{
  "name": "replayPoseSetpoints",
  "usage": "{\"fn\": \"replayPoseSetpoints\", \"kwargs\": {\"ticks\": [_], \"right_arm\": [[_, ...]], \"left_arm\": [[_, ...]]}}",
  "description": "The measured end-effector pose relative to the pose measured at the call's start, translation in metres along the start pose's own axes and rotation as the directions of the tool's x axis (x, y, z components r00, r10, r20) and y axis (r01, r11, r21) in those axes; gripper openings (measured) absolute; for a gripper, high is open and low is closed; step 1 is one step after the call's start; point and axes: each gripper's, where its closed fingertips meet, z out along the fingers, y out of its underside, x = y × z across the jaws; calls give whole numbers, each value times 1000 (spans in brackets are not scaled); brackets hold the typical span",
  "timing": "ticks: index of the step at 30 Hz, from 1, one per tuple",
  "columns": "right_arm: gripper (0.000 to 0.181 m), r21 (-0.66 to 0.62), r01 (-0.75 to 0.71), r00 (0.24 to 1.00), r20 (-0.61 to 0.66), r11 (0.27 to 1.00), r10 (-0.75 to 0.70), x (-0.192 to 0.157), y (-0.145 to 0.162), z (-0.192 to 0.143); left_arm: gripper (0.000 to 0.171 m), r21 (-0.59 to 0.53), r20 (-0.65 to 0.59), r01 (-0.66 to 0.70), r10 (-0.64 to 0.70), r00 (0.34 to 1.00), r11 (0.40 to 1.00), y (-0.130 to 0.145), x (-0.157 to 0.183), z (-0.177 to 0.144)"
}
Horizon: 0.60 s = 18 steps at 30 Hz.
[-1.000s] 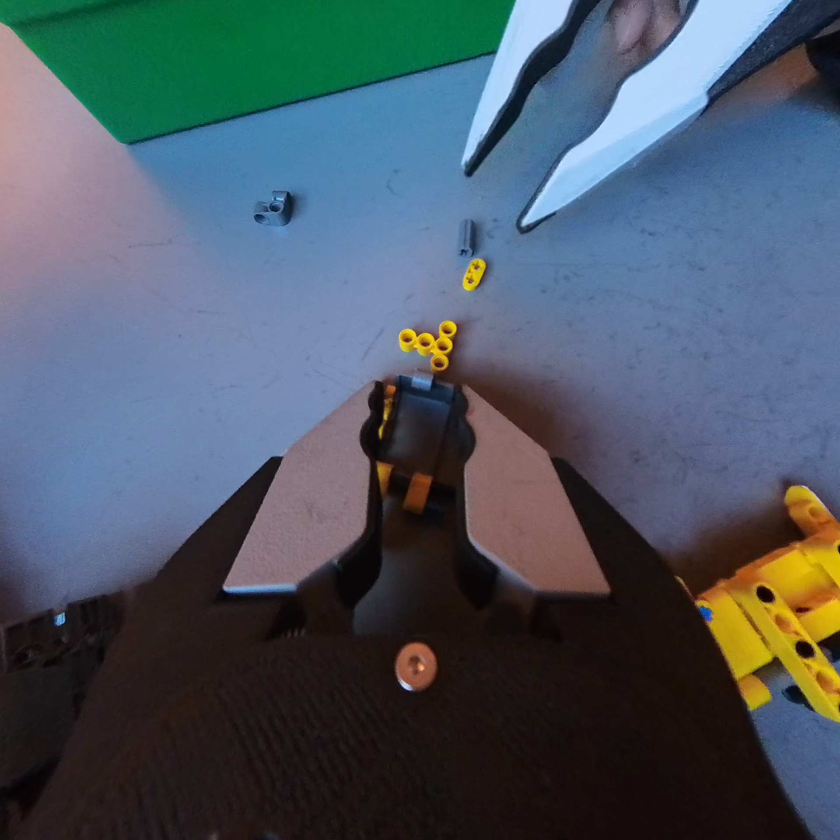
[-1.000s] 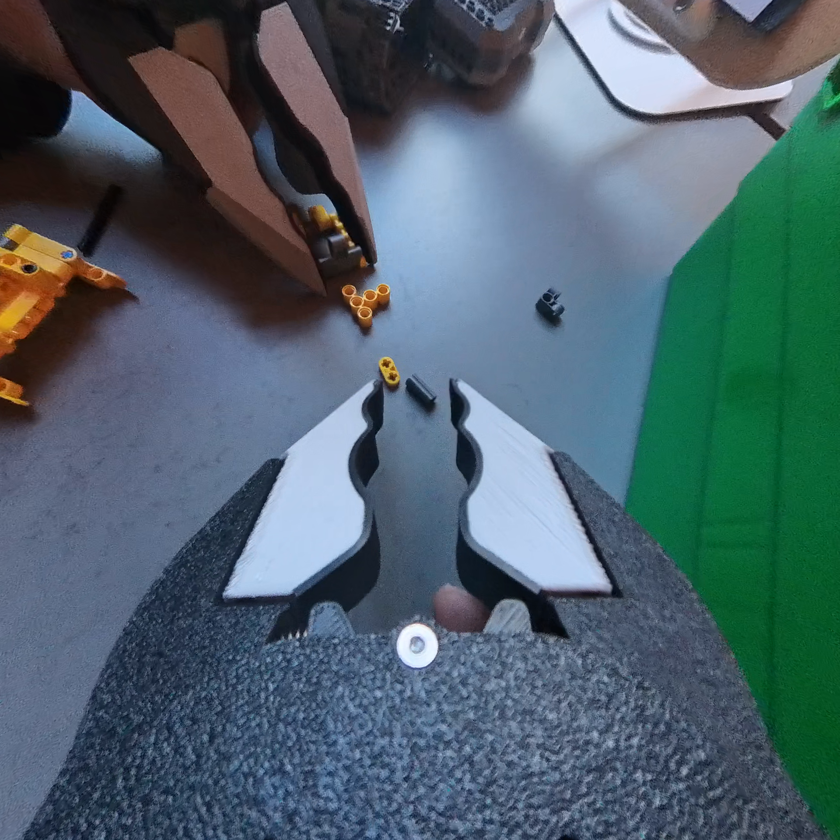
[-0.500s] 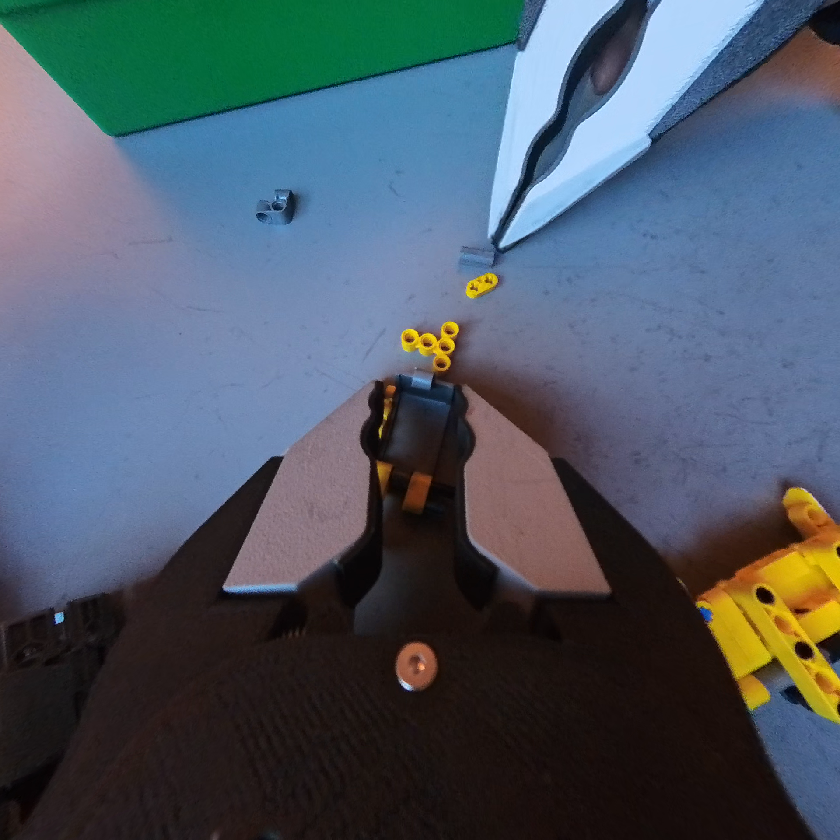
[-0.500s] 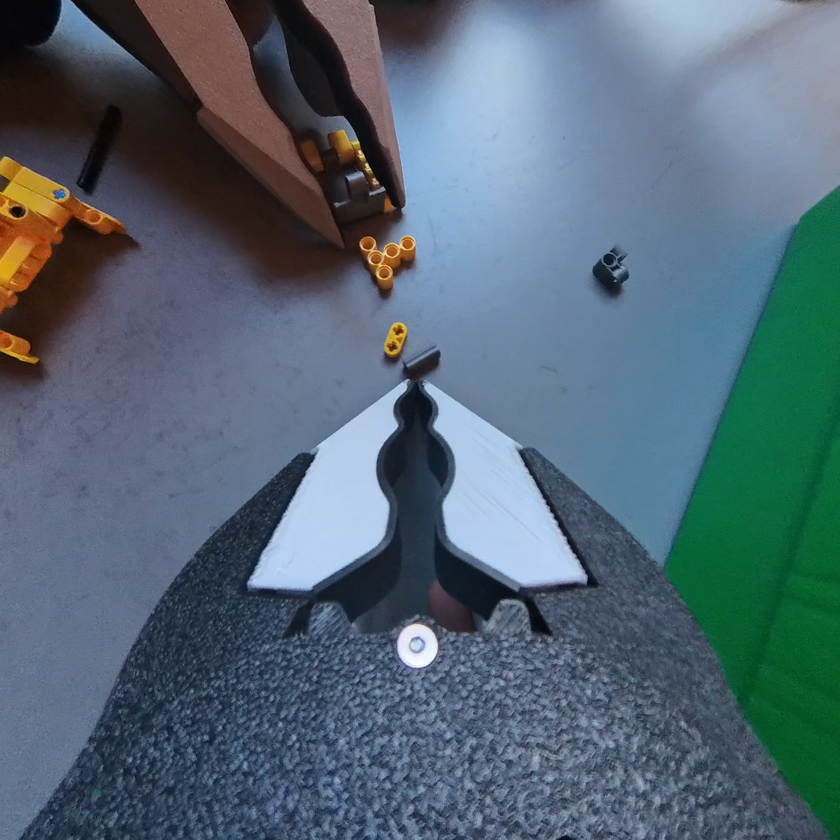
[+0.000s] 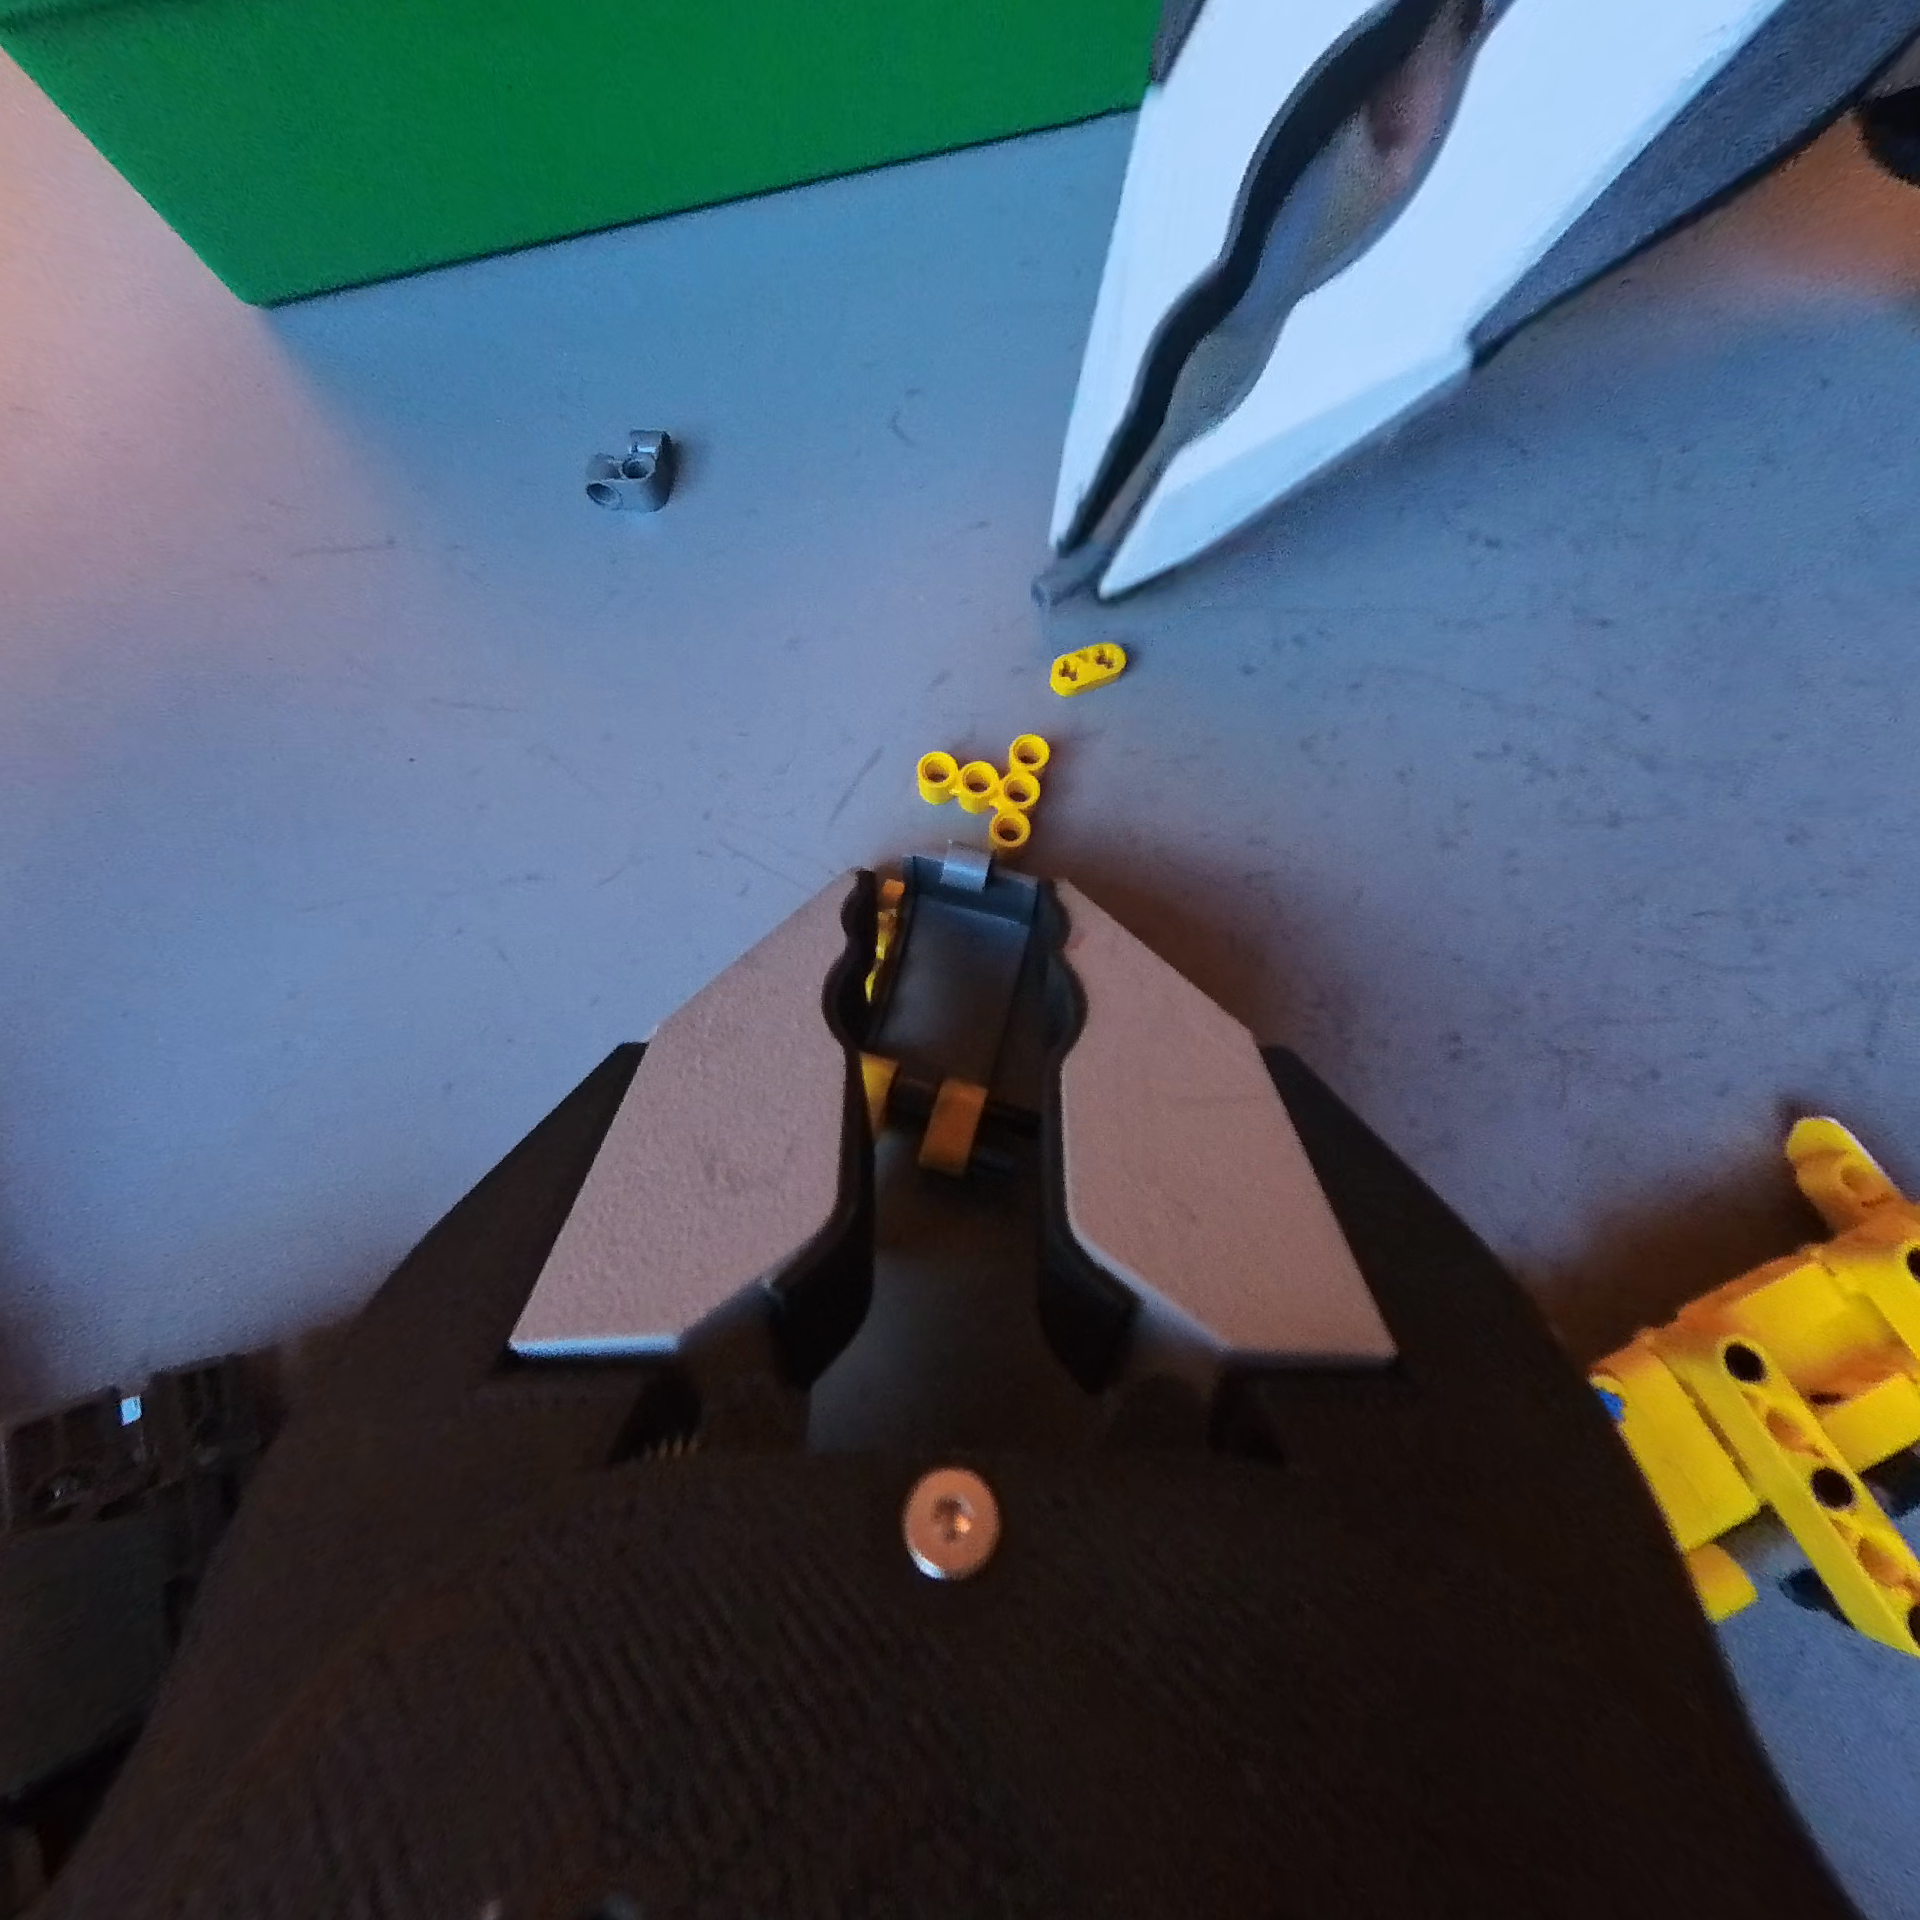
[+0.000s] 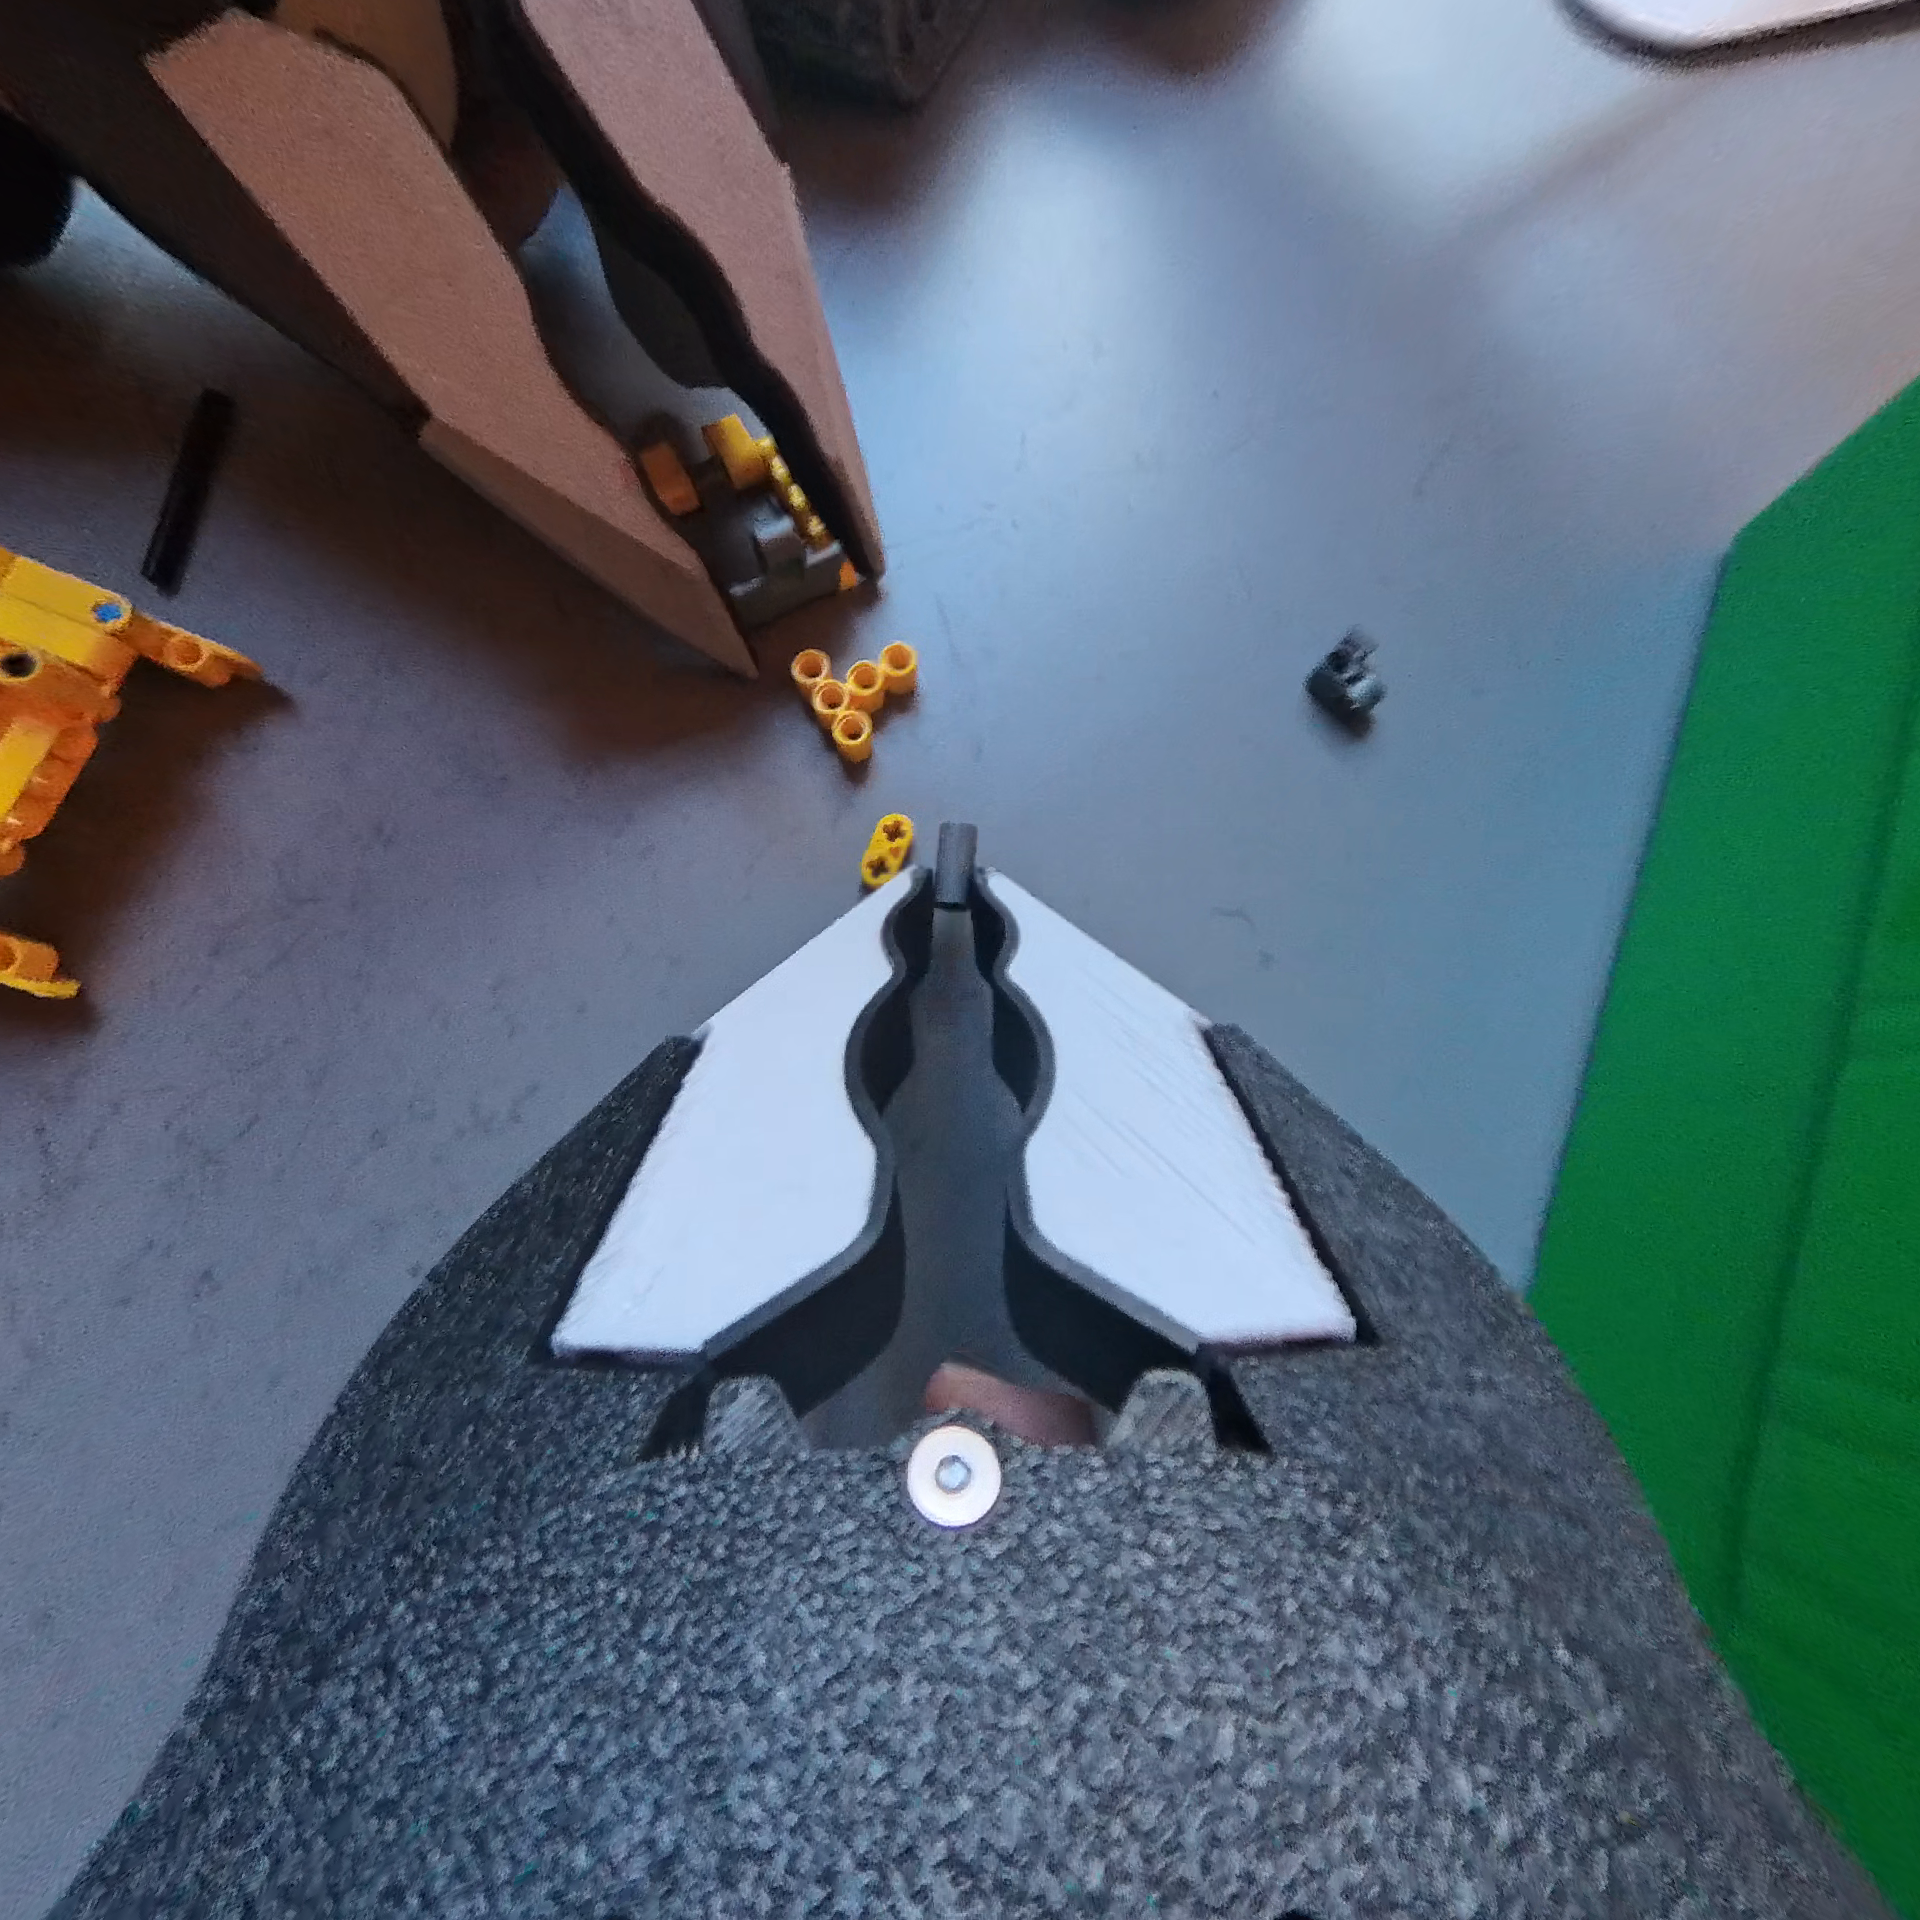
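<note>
Looks like a hobby or lab workbench setup

Scuffed grey tabletop [image 5: 1558,831] with loose building-toy bits, a half-built yellow model [image 5: 1787,1382] and a green backdrop [image 6: 1787,1039] along one edge, so more a recording bench than a home

Left gripper [image 5: 961,883]: smooth black ribbed body, 2 tan-faced tapered fingers [image 5: 727,1122] with wavy black inner edges, 1 silver screw [image 5: 951,1536] at centre. Right gripper [image 6: 948,883]: speckled grey-black body, 2 white-faced fingers [image 6: 769,1132] of matching profile, 1 silver screw [image 6: 953,1475].
</note>
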Motion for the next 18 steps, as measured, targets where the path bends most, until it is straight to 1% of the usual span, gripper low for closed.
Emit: {"fn": "replayPoseSetpoints", "kwargs": {"ticks": [2, 4, 6, 7, 8, 9, 10, 11, 13, 15, 17, 18], "right_arm": [[4, 48, 29, 996, -87, 998, -25, 7, -16, -16], [4, 113, 95, 971, -231, 989, -66, 20, -41, -49], [4, 133, 145, 917, -390, 981, -82, 46, -61, -91], [4, 118, 146, 885, -459, 982, -76, 63, -65, -111], [4, 86, 118, 857, -513, 989, -57, 83, -62, -126], [4, 41, 56, 846, -532, 998, -26, 102, -51, -135], [5, -5, -17, 855, -519, 1000, 12, 116, -39, -138], [9, -39, -79, 862, -504, 996, 49, 127, -27, -139], [26, -69, -155, 856, -506, 985, 99, 140, -12, -141], [25, -74, -151, 864, -495, 986, 95, 138, -11, -140], [17, -75, -138, 835, -545, 988, 75, 143, -12, -146], [17, -66, -145, 828, -555, 987, 84, 142, -14, -147]], "left_arm": [[28, -1, 8, -6, 6, 1000, 1000, 0, 0, 0], [28, -1, 5, -6, 6, 1000, 1000, 0, 1, 1], [28, 0, 2, -1, 1, 1000, 1000, -1, 1, 1], [28, 0, 2, 0, 0, 1000, 1000, -1, 1, 1], [28, 0, 4, 0, 0, 1000, 1000, -1, 1, 1], [28, -1, 6, -3, 3, 1000, 1000, -1, 1, 1], [28, -1, 9, -6, 6, 1000, 1000, -1, 1, 1], [27, -2, 9, -7, 7, 1000, 1000, -2, 2, 2], [27, -2, 8, -10, 10, 1000, 1000, -2, 3, 2], [27, -2, 8, -9, 10, 1000, 1000, -2, 3, 3], [27, -2, 8, -9, 9, 1000, 1000, -2, 3, 2], [27, -2, 8, -10, 10, 1000, 1000, -2, 3, 2]]}}
